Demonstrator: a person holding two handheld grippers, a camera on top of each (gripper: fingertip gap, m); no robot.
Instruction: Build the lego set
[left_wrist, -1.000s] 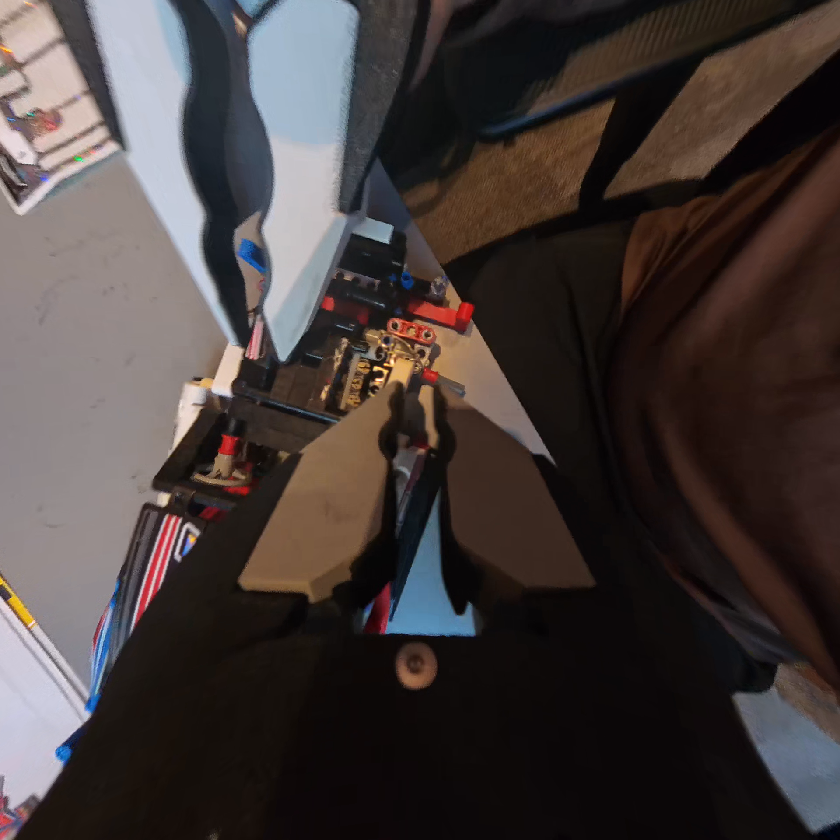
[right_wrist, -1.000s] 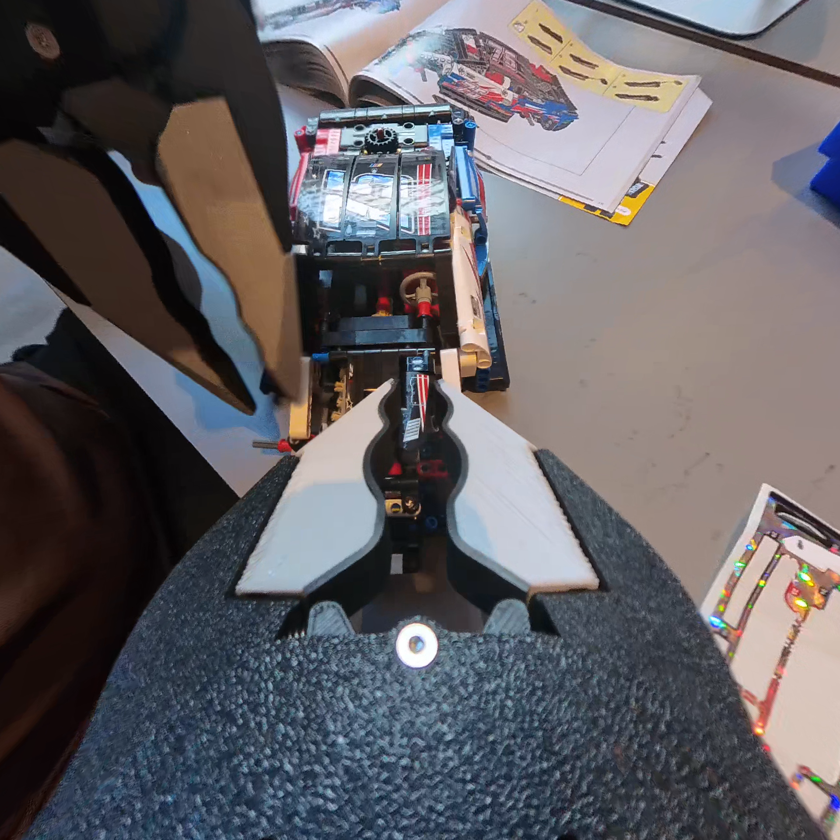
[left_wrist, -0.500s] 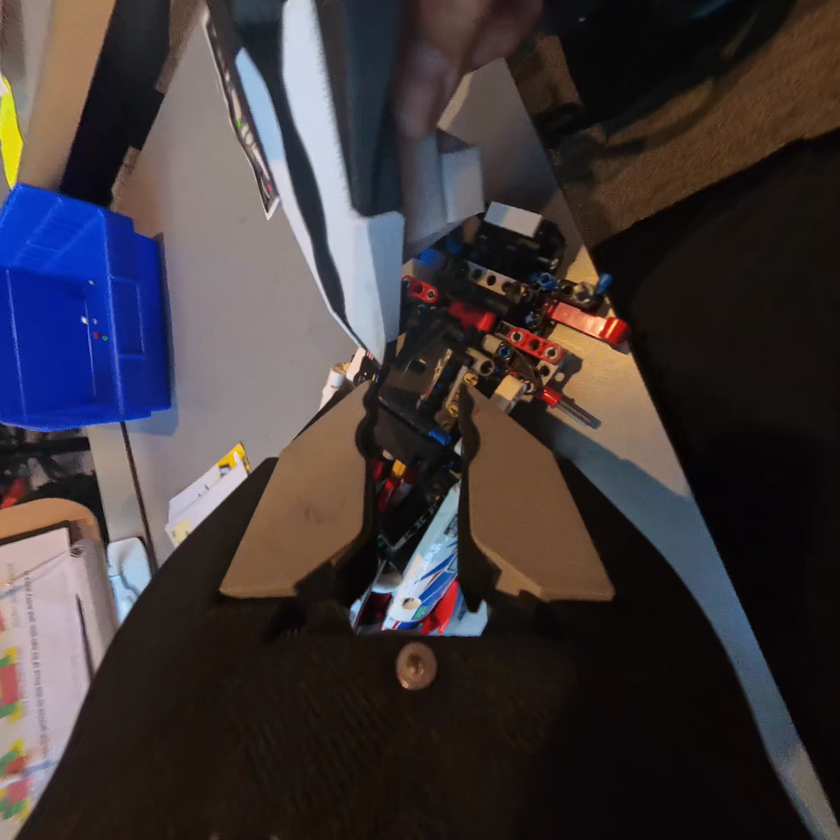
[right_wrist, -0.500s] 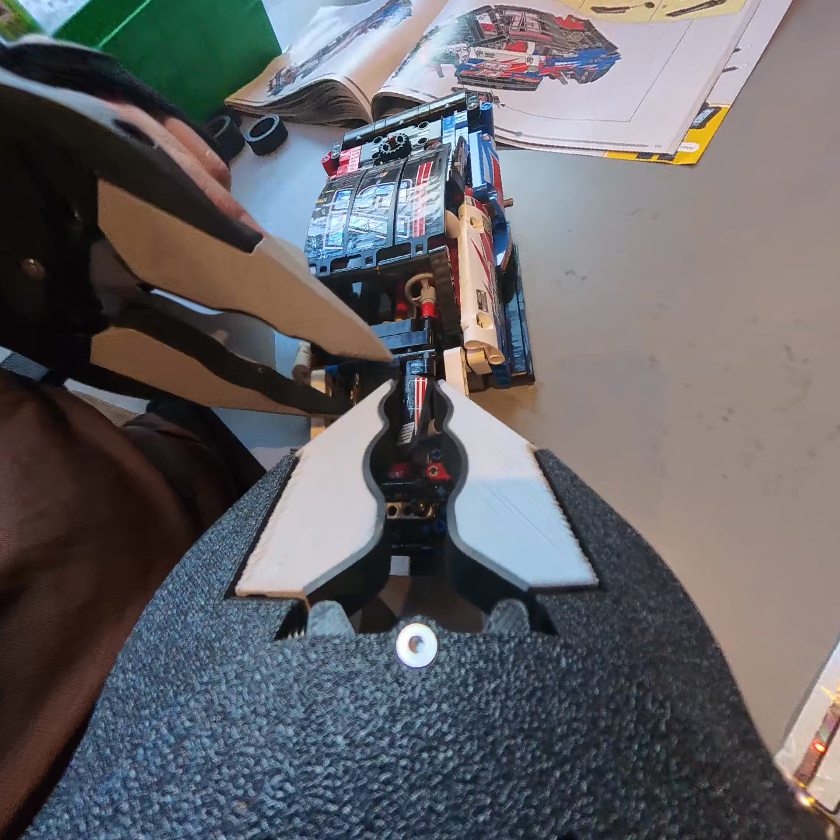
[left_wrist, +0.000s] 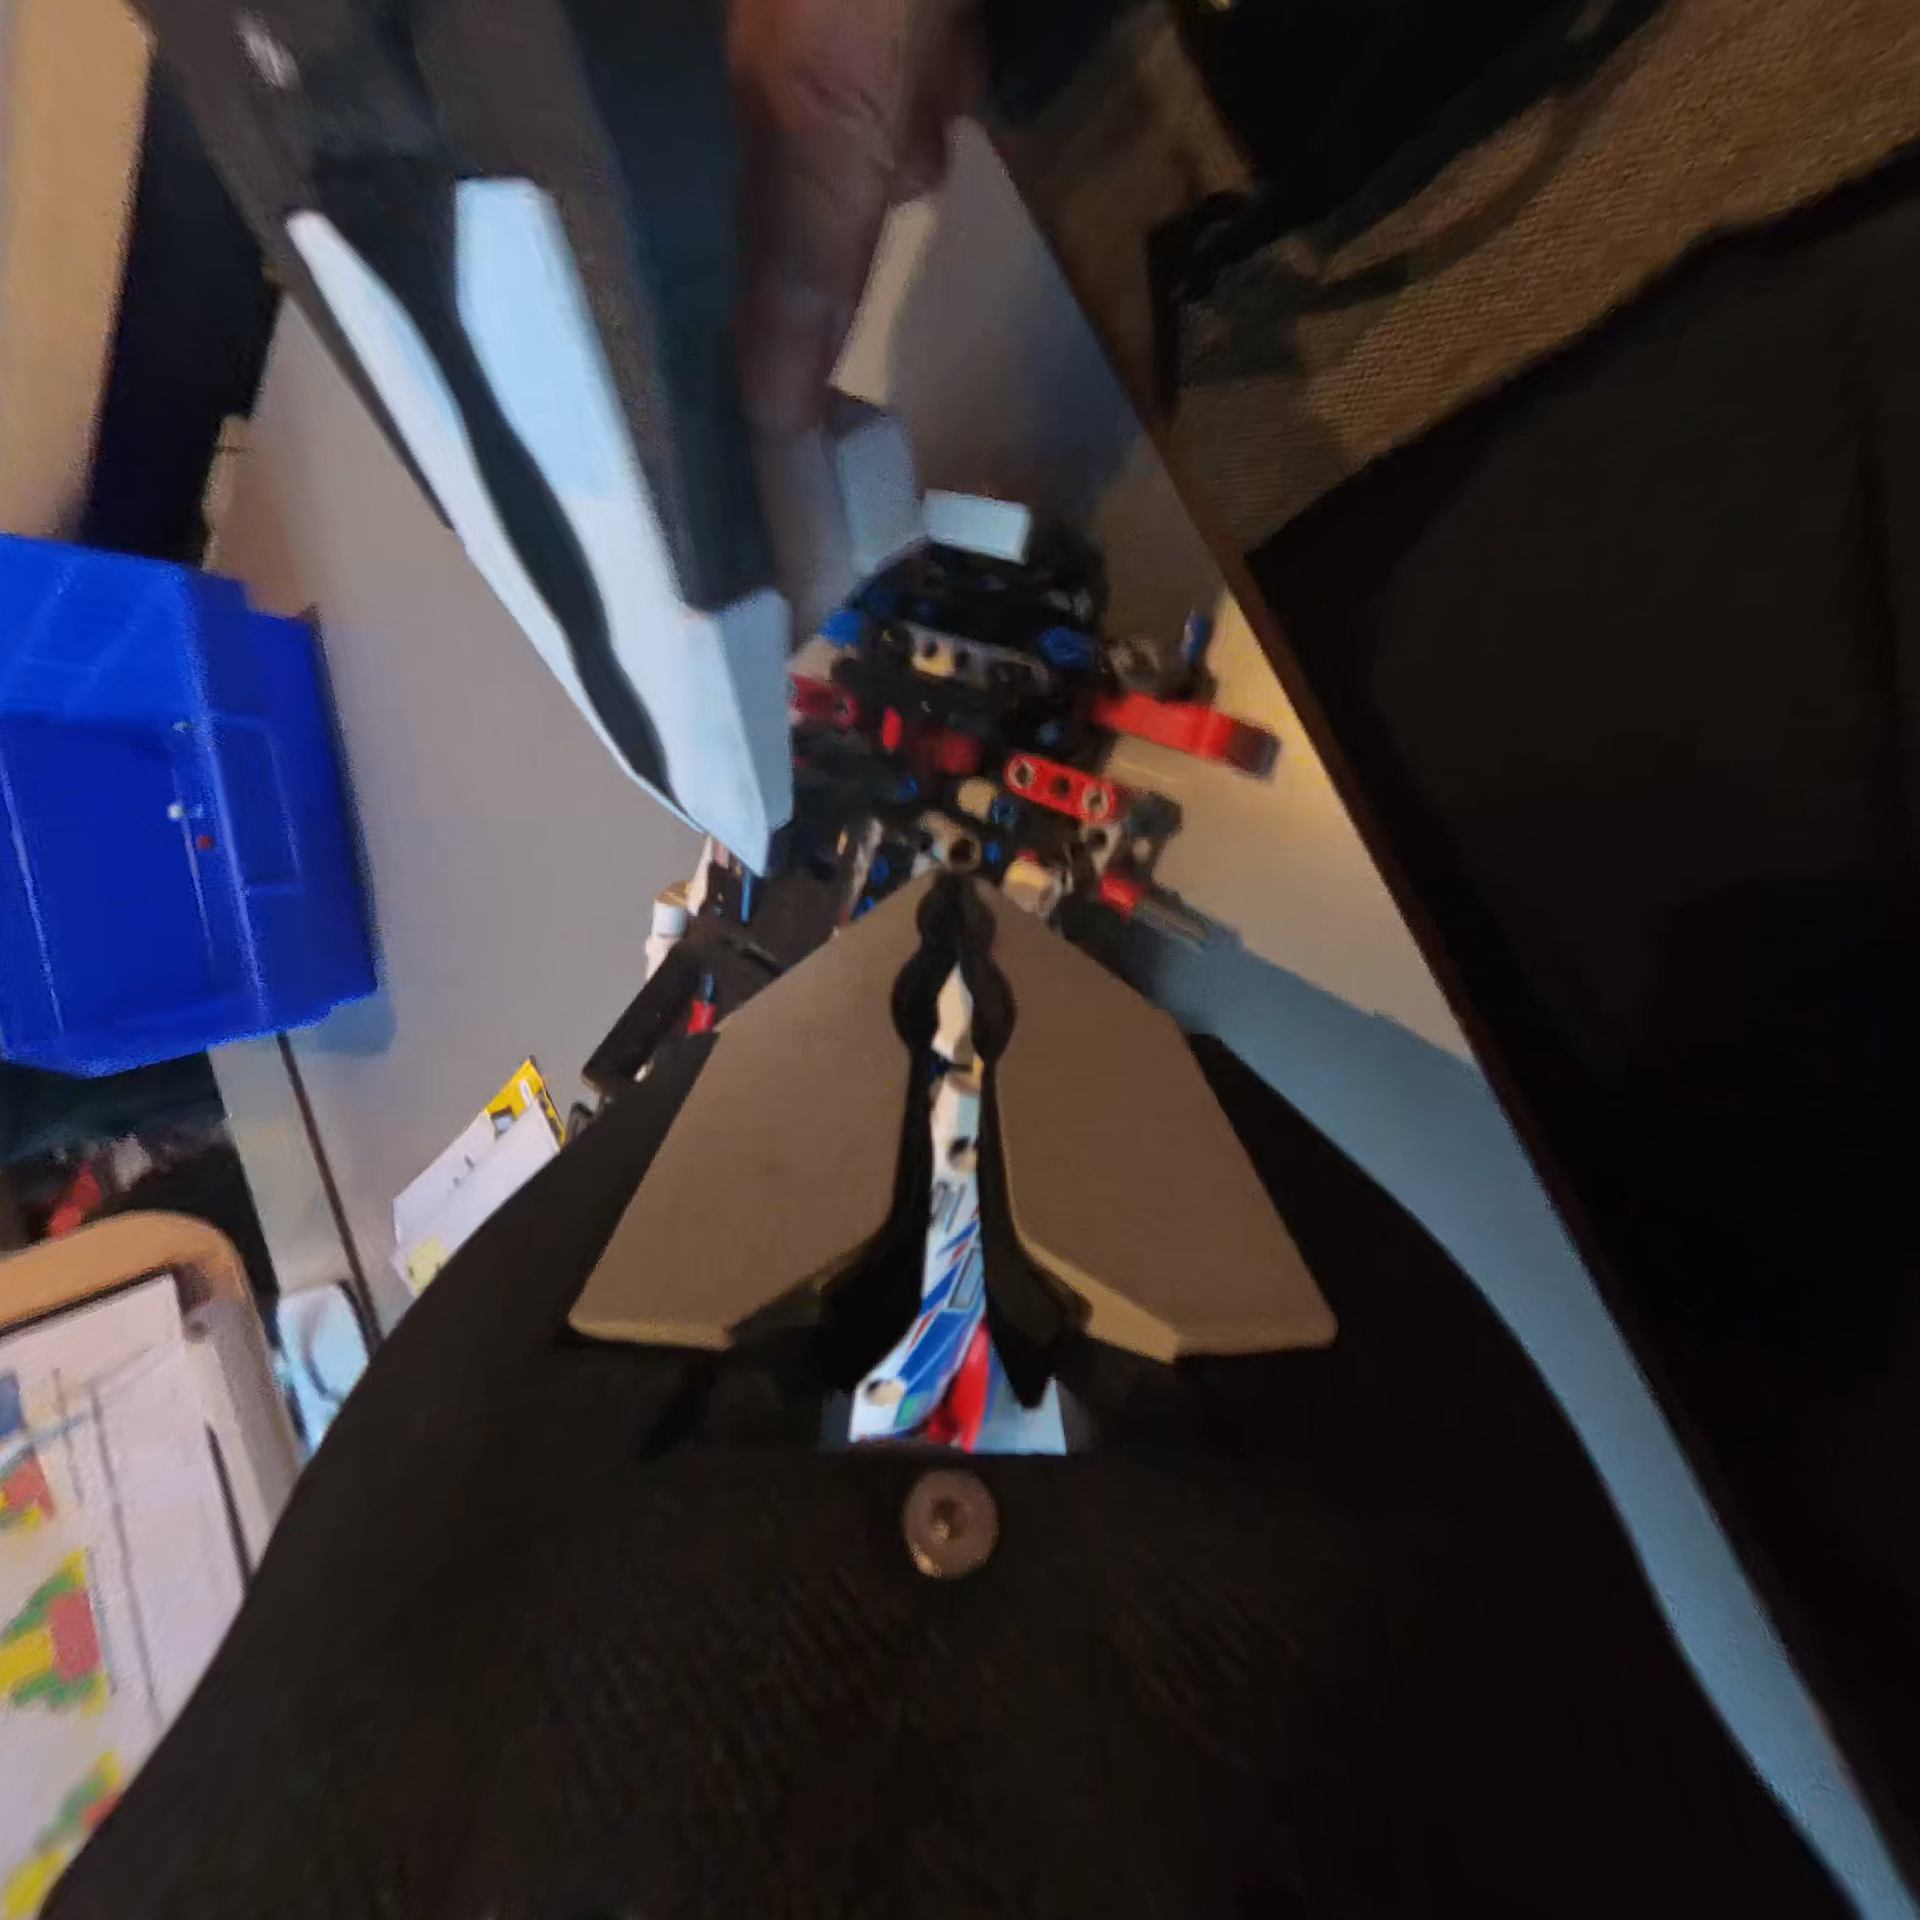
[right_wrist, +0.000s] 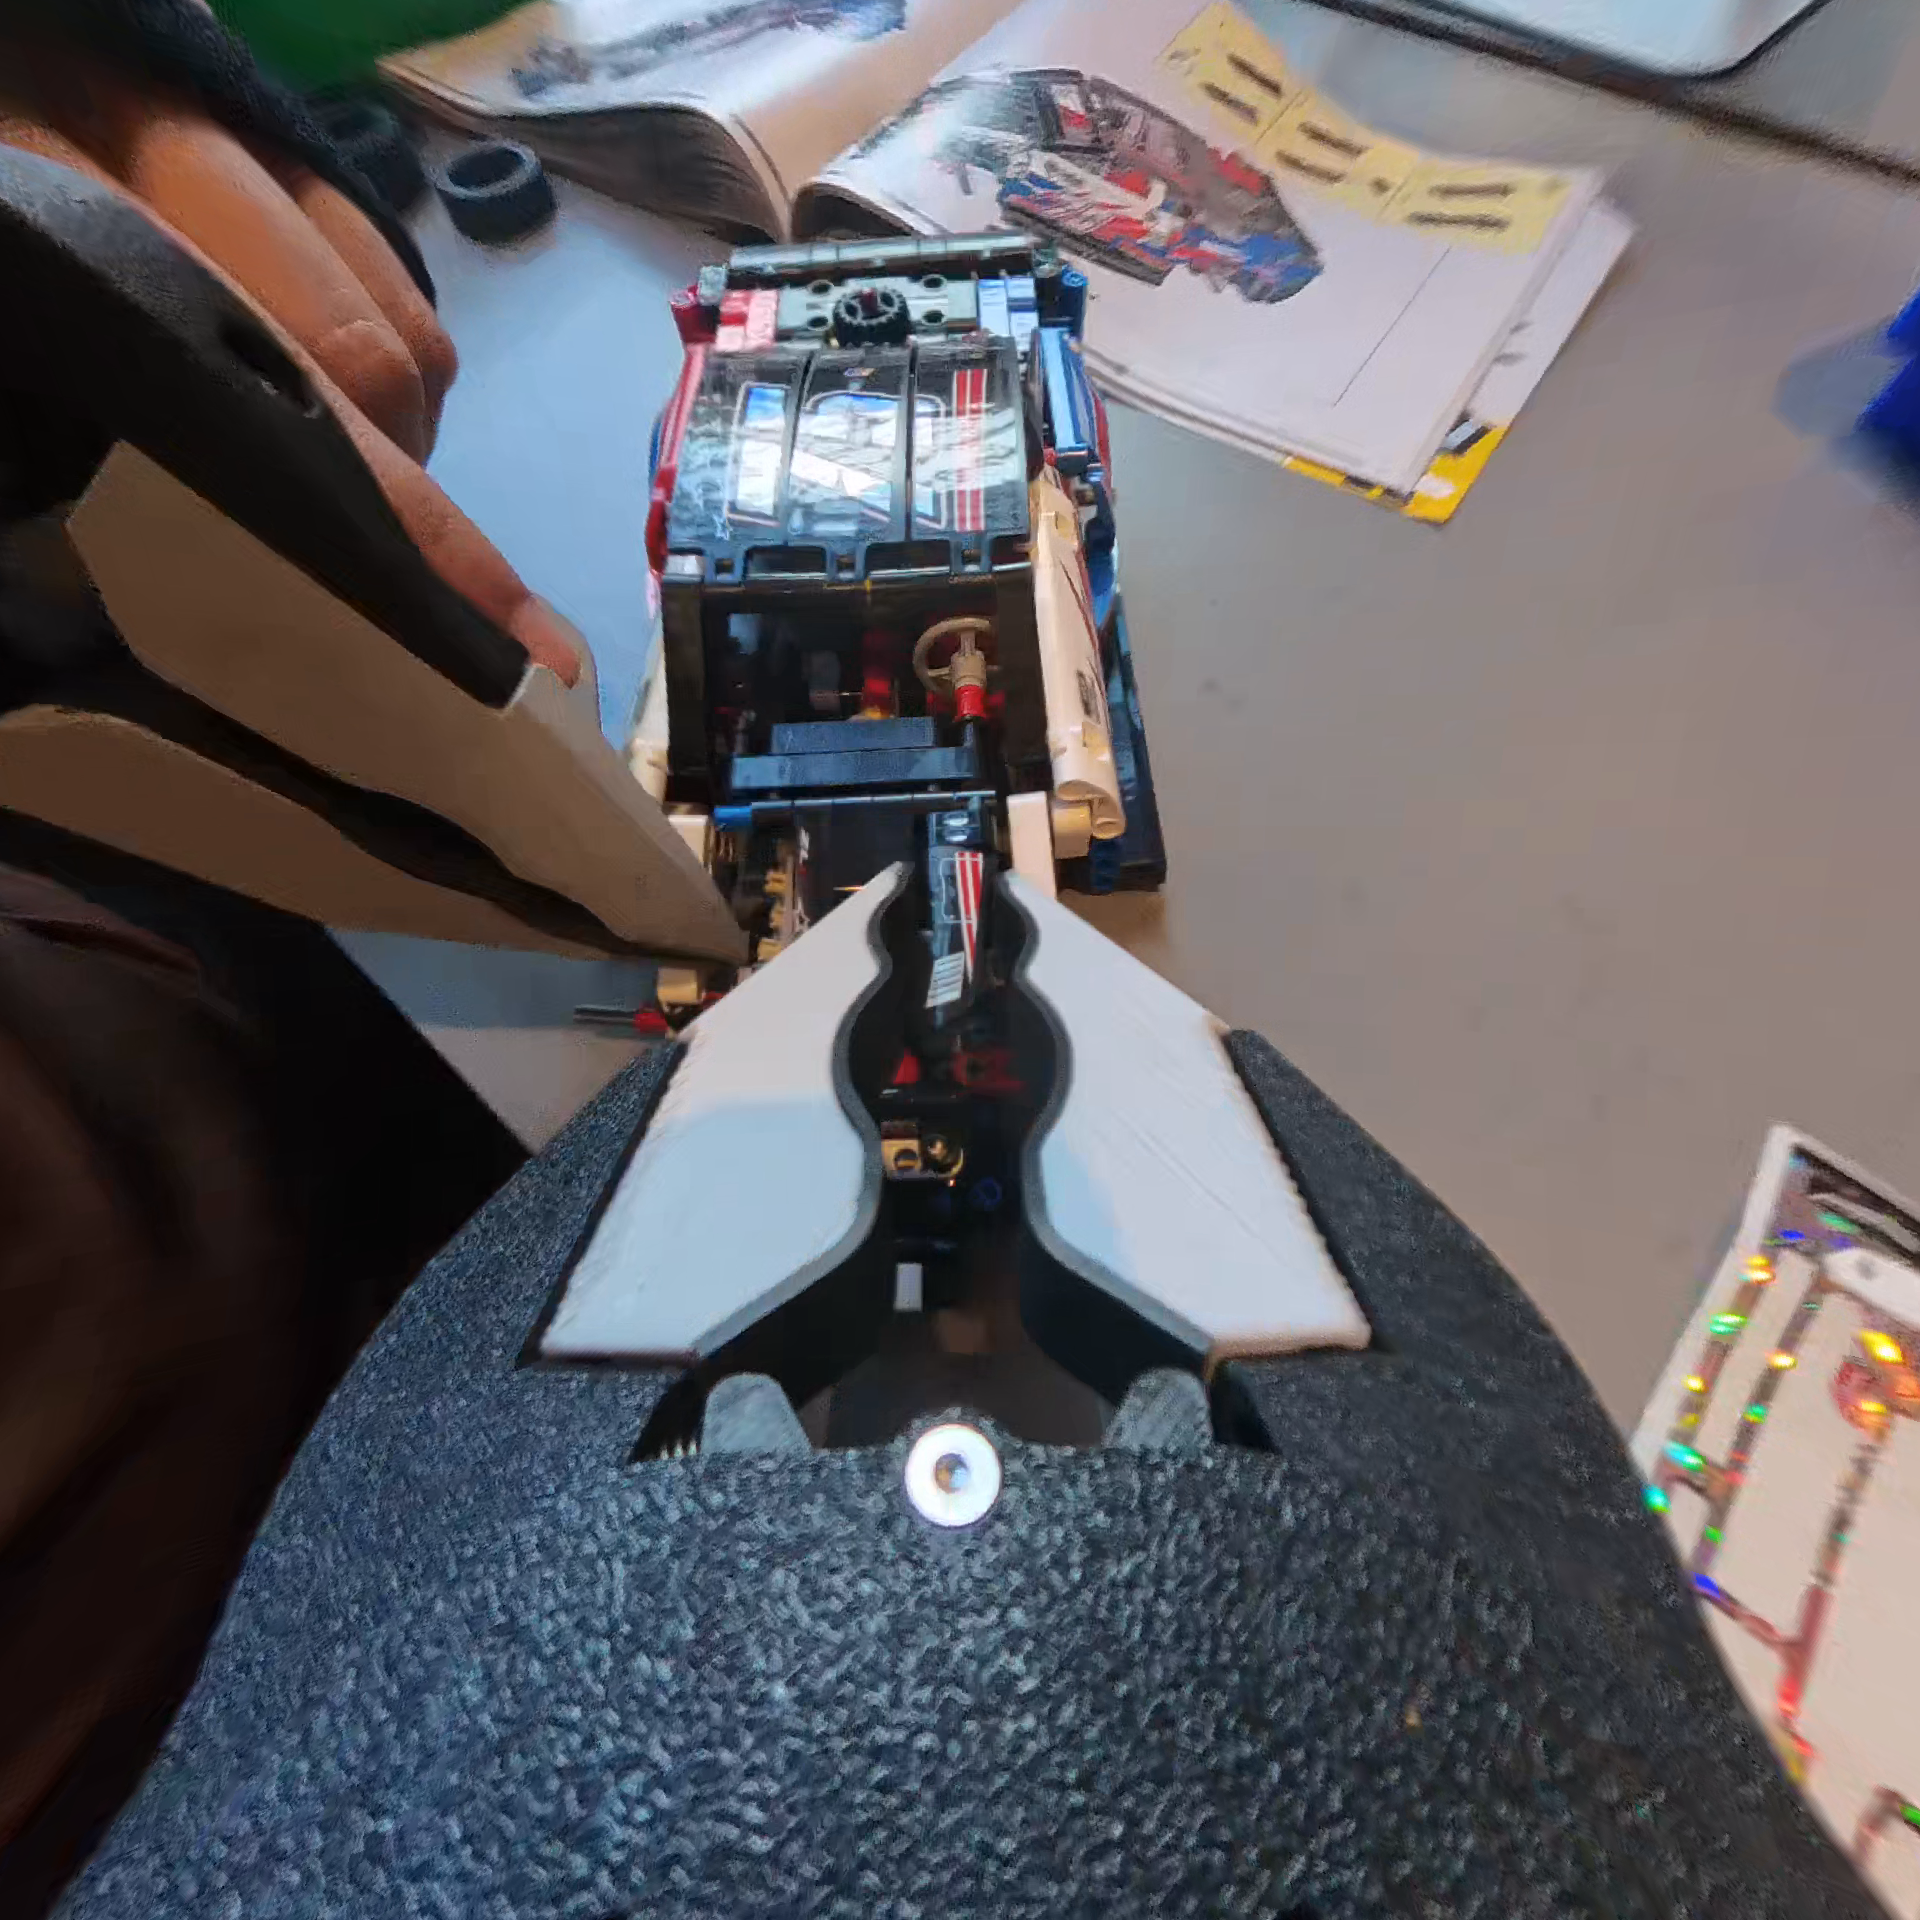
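The lego car (right_wrist: 883, 582) stands on the grey counter (right_wrist: 1455, 831), its open front end lying between the right gripper (right_wrist: 951, 883) fingers (right_wrist: 1143, 1143), which grip a black striped panel. The left gripper (left_wrist: 958, 899) fingers (left_wrist: 790, 1143) are pressed together at the tips against the car's side, a white and blue panel showing in the slit behind them. Farther off lie open instruction booklets (right_wrist: 1247, 260).

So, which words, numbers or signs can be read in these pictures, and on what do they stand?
I quote no writing; these things bear it.
On the glossy black roof panels of the lego car: printed stickers, blurred.
On the narrow black striped panel between the fingers of the right gripper: sticker marks, unreadable.
On the open paper instruction booklet: too blurred.
On the shiny holographic sticker sheet: too blurred.
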